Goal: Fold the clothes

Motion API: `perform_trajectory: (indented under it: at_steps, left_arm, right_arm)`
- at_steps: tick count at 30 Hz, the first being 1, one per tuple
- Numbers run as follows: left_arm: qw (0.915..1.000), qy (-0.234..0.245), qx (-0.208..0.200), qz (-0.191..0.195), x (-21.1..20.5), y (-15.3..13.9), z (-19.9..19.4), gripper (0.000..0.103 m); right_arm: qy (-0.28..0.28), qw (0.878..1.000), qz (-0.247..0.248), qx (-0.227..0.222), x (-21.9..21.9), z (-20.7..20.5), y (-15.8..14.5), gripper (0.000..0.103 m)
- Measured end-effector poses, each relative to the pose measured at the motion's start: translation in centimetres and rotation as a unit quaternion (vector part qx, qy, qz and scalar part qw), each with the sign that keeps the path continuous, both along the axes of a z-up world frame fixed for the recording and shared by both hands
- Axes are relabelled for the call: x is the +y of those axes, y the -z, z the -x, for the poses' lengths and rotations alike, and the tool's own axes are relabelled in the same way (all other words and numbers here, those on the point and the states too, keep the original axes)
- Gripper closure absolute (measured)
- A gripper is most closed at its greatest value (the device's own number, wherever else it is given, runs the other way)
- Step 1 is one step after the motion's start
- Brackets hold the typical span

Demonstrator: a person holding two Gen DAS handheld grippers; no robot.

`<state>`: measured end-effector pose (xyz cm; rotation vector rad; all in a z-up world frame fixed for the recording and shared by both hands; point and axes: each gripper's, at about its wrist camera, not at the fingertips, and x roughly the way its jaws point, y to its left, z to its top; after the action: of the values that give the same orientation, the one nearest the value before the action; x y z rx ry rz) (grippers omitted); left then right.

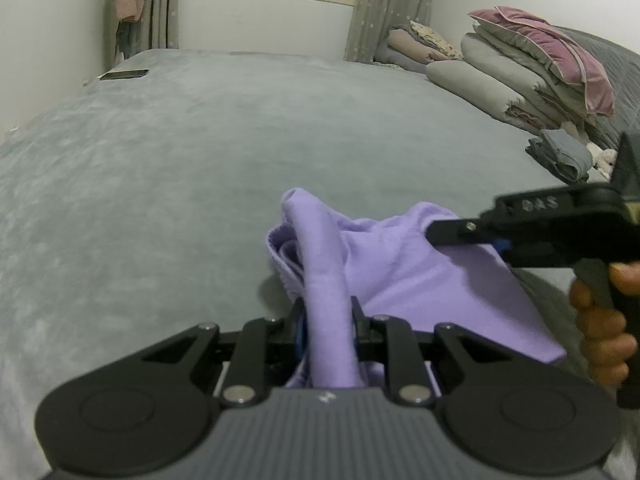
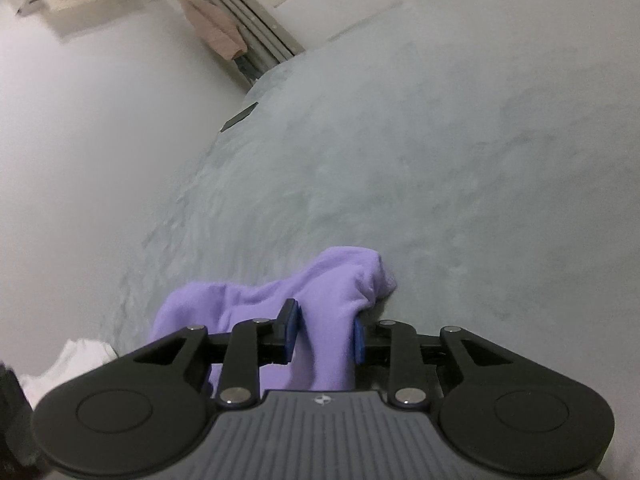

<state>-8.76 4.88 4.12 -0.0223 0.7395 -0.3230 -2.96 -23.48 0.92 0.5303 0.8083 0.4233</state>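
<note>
Grey plush bed cover (image 1: 240,140): broad bare surface ahead and to the left, ample room for spreading; stacked pillows (image 1: 520,76) bound the far right side. Lilac garment (image 1: 400,264): bunched near the front edge, apparently soft, light and limp, best taken at hems or corners. Left gripper (image 1: 326,320): fingers pinch a rolled fold. Right gripper (image 2: 326,334): jaws slightly parted, cloth between them, left pad apparently clear of it.
</note>
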Motion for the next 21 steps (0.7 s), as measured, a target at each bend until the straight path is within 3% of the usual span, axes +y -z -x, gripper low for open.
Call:
perform_trajectory:
  at_steps: [9,19,21]
  left_arm:
    - [1.0,0.004,-0.002,0.0,0.1,-0.1,0.2,0.086]
    - [1.0,0.004,-0.005,0.007,0.1,-0.2,0.3,0.086]
    - [0.9999,0.003,-0.007,0.012,0.3,-0.4,0.2,0.086]
  right_arm:
    - [0.014,0.999,-0.032,0.01,-0.9,-2.0,0.7,0.077]
    - [0.014,1.0,-0.022,-0.012,-1.1,-3.2,0.8,0.077]
    - [0.012,1.0,-0.006,-0.025,-0.6,-3.3,0.3,0.087]
